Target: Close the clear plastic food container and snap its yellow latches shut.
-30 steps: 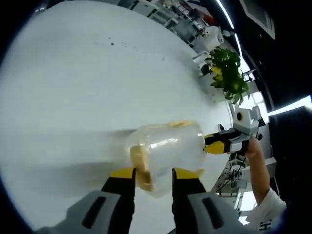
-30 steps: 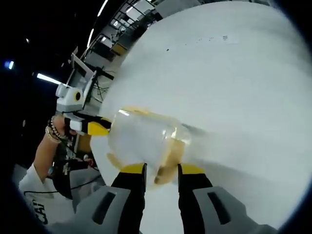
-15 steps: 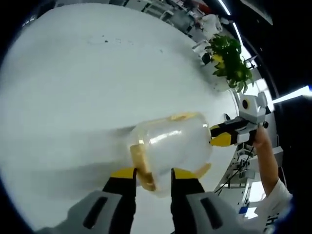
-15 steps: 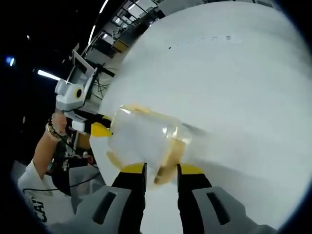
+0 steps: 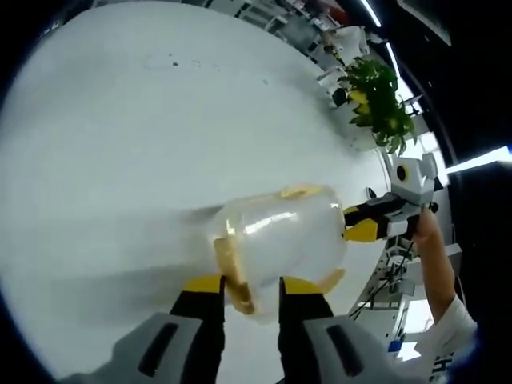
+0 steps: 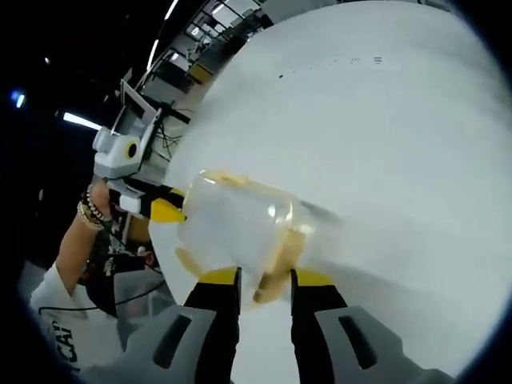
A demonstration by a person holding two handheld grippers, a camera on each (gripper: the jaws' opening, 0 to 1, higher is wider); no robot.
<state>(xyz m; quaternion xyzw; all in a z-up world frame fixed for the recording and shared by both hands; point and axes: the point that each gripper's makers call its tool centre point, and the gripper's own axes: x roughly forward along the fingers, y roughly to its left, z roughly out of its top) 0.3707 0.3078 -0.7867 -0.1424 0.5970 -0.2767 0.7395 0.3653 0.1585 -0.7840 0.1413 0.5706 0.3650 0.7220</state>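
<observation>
The clear plastic container (image 5: 280, 240) is held on its side above the white table (image 5: 120, 144), between my two grippers. My left gripper (image 5: 250, 290) is shut on the yellow latch (image 5: 230, 272) at the container's near end. At the far end, my right gripper (image 5: 366, 224) meets the container from the right. In the right gripper view the container (image 6: 232, 228) lies just ahead, and my right gripper (image 6: 265, 282) is shut on its yellow latch (image 6: 276, 268). My left gripper (image 6: 164, 210) touches the opposite end, held by a hand.
A green potted plant (image 5: 374, 100) stands at the table's far edge. A person's hand and white sleeve (image 5: 438, 280) hold the right gripper; a wrist with bracelets (image 6: 86, 214) holds the left. Desks and equipment (image 6: 200, 48) lie beyond the table.
The container's far end and the right gripper have risen slightly in the left gripper view. Both grips on the latches are unchanged.
</observation>
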